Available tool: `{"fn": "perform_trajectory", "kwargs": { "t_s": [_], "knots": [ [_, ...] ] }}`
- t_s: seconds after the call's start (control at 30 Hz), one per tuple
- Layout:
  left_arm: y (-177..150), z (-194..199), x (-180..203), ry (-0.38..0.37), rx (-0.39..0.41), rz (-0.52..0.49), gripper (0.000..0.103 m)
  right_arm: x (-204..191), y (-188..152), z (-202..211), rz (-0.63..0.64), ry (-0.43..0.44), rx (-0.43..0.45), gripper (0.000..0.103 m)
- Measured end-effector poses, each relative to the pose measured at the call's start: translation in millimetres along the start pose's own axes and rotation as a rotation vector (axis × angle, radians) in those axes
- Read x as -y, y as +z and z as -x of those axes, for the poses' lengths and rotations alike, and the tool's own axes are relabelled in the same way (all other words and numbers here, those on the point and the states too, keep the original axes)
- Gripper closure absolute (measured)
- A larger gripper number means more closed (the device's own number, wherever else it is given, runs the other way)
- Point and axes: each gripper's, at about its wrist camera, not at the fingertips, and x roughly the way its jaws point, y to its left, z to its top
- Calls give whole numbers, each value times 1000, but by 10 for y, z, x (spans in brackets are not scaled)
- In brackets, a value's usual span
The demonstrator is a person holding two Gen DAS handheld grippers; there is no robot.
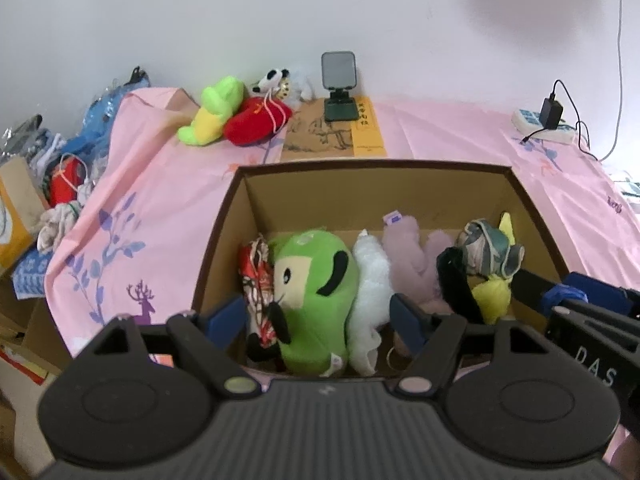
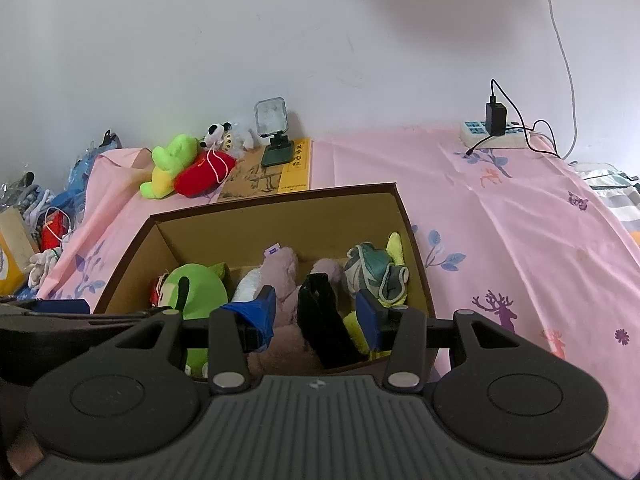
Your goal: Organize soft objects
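A brown cardboard box (image 1: 376, 166) (image 2: 272, 200) on the pink sheet holds a green plush (image 1: 316, 280), a white plush (image 1: 372, 276), a lilac plush (image 1: 408, 256), a black soft item (image 2: 320, 320), a yellow plush (image 1: 494, 296) and a grey-green bundle (image 1: 488, 252). My left gripper (image 1: 316, 320) is open over the box's near left part; the green and white plushes lie between its fingers, untouched. My right gripper (image 2: 316, 316) is open over the near right part, with the lilac plush and the black item between its fingers.
By the wall lie a green-yellow plush (image 1: 212, 112), a red plush (image 1: 256, 120), a panda toy (image 1: 272, 80), a phone on a stand (image 1: 339, 80) on a brown book (image 1: 332, 136), and a power strip (image 1: 544, 122). Bags and clothes (image 1: 64, 168) pile up off the left edge.
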Motion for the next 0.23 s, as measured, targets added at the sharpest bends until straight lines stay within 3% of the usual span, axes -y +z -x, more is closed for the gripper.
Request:
{"fn": "perform_trajectory", "kwargs": {
  "t_s": [0.23],
  "knots": [
    [53, -46, 1, 20, 8, 4, 31, 31, 26, -37, -2, -8, 2, 75]
  ]
}}
